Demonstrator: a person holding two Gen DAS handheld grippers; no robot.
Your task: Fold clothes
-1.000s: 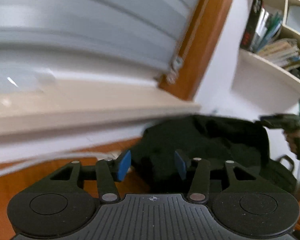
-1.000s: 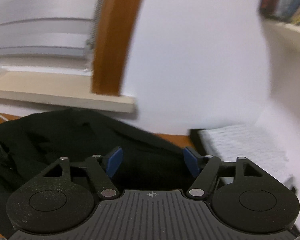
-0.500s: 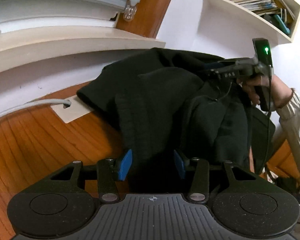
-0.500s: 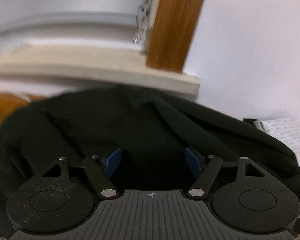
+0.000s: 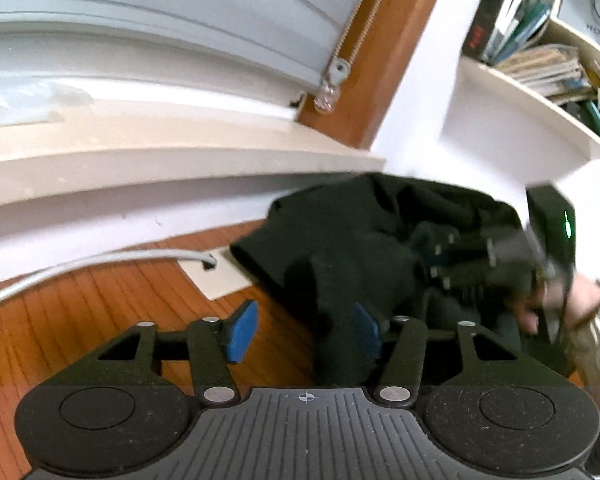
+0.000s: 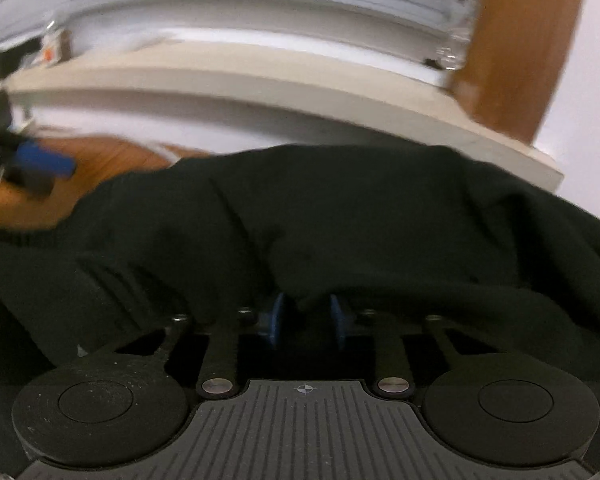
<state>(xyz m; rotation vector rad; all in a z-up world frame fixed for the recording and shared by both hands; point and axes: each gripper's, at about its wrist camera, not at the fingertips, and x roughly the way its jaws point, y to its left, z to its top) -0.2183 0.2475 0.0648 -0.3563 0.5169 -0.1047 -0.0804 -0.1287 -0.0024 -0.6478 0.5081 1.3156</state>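
Note:
A black garment (image 5: 340, 248) lies crumpled on the wooden surface (image 5: 80, 320) below the window sill. My left gripper (image 5: 304, 332) is at its near left edge with the jaws opening. A fold of cloth covers its right pad (image 5: 366, 334), while the left pad (image 5: 242, 330) stands free over the wood. My right gripper (image 6: 307, 320) is sunk into the black garment (image 6: 360, 220), its jaws closing, and a bunched fold sits pinched between the blue pads. In the left wrist view the right gripper (image 5: 460, 264) shows blurred on the cloth's right side, held by a hand (image 5: 540, 304).
The pale window sill (image 5: 140, 160) and white wall run right behind the garment. A grey cable (image 5: 100, 260) leads to a white plate (image 5: 220, 280) on the wood at the left. A shelf with books (image 5: 540, 68) hangs at the upper right beside a wooden window frame (image 5: 380, 60).
The right gripper has dropped down and leftwards onto the black garment, and its jaws have narrowed from wide open around a fold. The left gripper's pads stand a little wider apart.

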